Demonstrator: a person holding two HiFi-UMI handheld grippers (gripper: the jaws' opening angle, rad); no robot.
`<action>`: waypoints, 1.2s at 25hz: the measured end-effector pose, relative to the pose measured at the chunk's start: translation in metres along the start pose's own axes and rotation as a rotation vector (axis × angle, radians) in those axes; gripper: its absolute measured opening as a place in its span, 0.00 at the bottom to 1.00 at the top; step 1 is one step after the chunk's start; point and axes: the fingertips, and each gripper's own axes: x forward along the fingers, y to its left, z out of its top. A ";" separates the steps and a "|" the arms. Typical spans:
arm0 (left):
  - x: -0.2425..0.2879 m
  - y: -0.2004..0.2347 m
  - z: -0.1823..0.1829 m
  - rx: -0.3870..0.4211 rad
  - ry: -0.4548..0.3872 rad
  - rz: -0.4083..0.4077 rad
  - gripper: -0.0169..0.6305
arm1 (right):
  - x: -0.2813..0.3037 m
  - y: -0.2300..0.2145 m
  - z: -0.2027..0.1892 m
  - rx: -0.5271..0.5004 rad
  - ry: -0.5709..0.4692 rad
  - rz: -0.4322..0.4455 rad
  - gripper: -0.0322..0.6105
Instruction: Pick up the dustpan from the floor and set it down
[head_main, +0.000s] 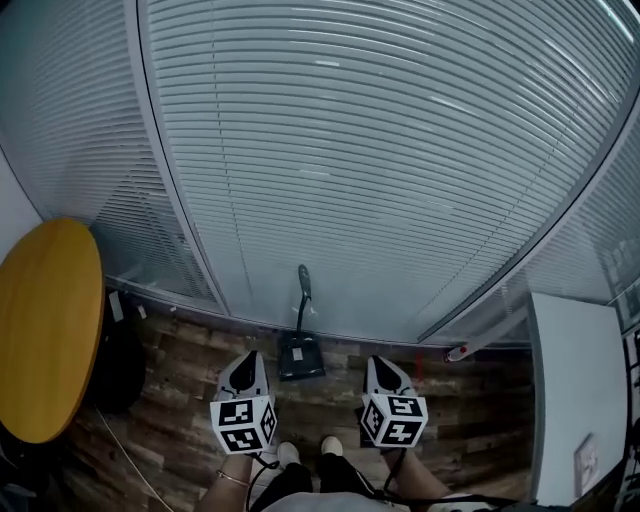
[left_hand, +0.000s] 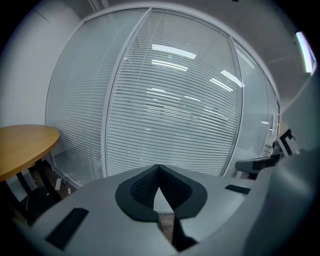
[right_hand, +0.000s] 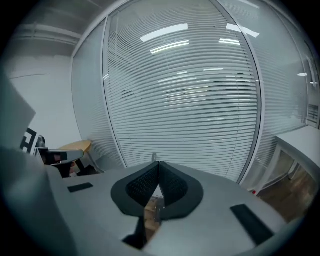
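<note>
Black dustpan (head_main: 301, 356) is standing on the wooden floor (head_main: 180, 372) against the blinds (head_main: 350, 150), ahead of both grippers and between them, its handle (head_main: 303, 285) rising upright. The left gripper (head_main: 248, 360) is sitting slightly nearer the pan than the right gripper (head_main: 379, 364). Both are pointing forward and down, jaws pressed together, gripping and touching nothing; either must open before grasping the handle.

left claw (head_main: 248, 360) closed, empty, right claw (head_main: 381, 364) closed, empty, both angled down
</note>
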 end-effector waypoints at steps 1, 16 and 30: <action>0.001 0.000 -0.002 0.001 0.005 0.004 0.04 | 0.003 0.000 -0.001 -0.006 0.007 0.006 0.10; 0.040 -0.006 -0.087 -0.012 0.111 0.042 0.04 | 0.063 0.002 -0.069 -0.067 0.130 0.104 0.10; 0.063 0.013 -0.178 -0.036 0.135 0.083 0.04 | 0.101 0.013 -0.147 0.014 0.100 0.174 0.10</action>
